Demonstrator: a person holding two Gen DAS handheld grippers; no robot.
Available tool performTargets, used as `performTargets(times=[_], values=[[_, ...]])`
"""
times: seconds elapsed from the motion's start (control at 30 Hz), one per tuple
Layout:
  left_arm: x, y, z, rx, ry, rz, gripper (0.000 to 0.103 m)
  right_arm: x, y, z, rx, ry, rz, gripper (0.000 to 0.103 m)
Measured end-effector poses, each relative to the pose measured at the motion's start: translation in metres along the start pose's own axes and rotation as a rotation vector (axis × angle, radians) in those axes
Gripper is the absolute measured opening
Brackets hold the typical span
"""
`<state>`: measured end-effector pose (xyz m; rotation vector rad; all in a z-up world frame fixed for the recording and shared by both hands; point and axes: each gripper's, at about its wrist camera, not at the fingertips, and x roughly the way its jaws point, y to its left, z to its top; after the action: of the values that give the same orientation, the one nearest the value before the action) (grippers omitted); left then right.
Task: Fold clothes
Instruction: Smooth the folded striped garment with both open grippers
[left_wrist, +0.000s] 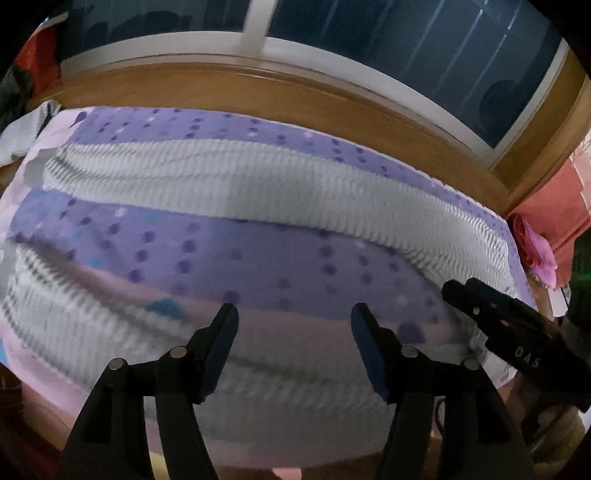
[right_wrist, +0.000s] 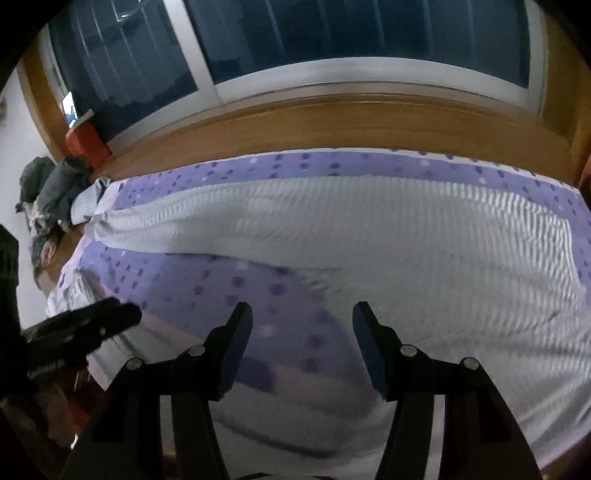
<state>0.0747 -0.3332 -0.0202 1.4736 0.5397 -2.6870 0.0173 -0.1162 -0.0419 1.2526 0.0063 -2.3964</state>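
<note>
Striped grey-white trousers (right_wrist: 424, 258) lie spread flat on the purple dotted sheet (left_wrist: 207, 247), reaching to its far edge by the window (right_wrist: 332, 40). The left gripper (left_wrist: 293, 314) and the right gripper (right_wrist: 302, 312) hang above, both spread wide and holding nothing.

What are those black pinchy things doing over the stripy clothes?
A person is holding two grippers to fold clothes. A grey-and-white striped garment lies spread out on a purple dotted sheet by a window. The left gripper and the right gripper both hang above the cloth with their jaws apart and nothing between them. The striped piece does not look folded yet. The pictures are blurry, so it is hard to tell more.
</note>
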Motion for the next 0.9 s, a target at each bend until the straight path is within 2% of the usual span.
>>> performTargets(times=[0.03,0.1,0.17,0.27,0.37,0.47,0.57,0.63,0.73,0.87,0.9], values=[[-0.004,0.008,0.0,-0.002,0.0,-0.01,0.081,0.001,0.011,-0.002,0.0,0.003,-0.001,0.057],[-0.013,0.02,0.0,0.002,-0.025,-0.046,0.093,0.003,0.031,-0.003,-0.018,0.014,-0.008,0.057],[-0.022,0.028,-0.001,0.011,-0.048,-0.078,0.094,0.003,0.048,-0.001,-0.041,0.007,-0.036,0.057],[-0.021,0.033,0.002,0.052,-0.027,-0.101,0.094,0.008,0.058,0.003,-0.037,0.008,-0.052,0.058],[-0.015,0.038,0.003,0.075,0.014,-0.15,0.096,0.017,0.063,0.004,-0.002,0.018,-0.049,0.058],[-0.01,0.038,0.007,0.117,0.034,-0.148,0.098,0.026,0.065,0.004,0.024,0.026,-0.045,0.058],[0.001,0.035,0.013,0.15,0.089,-0.165,0.101,0.034,0.066,0.006,0.038,0.031,-0.046,0.058],[0.009,0.032,0.021,0.179,0.112,-0.132,0.101,0.039,0.065,0.008,0.046,0.04,-0.043,0.058],[0.015,0.034,0.036,0.246,0.085,-0.049,0.101,0.042,0.06,0.014,0.056,0.026,-0.046,0.058],[0.031,0.043,0.05,0.396,0.062,0.134,0.099,0.045,0.046,0.017,0.046,-0.004,-0.067,0.058],[0.037,0.045,0.051,0.431,0.069,0.186,0.095,0.047,0.042,0.017,0.038,-0.007,-0.071,0.058]])
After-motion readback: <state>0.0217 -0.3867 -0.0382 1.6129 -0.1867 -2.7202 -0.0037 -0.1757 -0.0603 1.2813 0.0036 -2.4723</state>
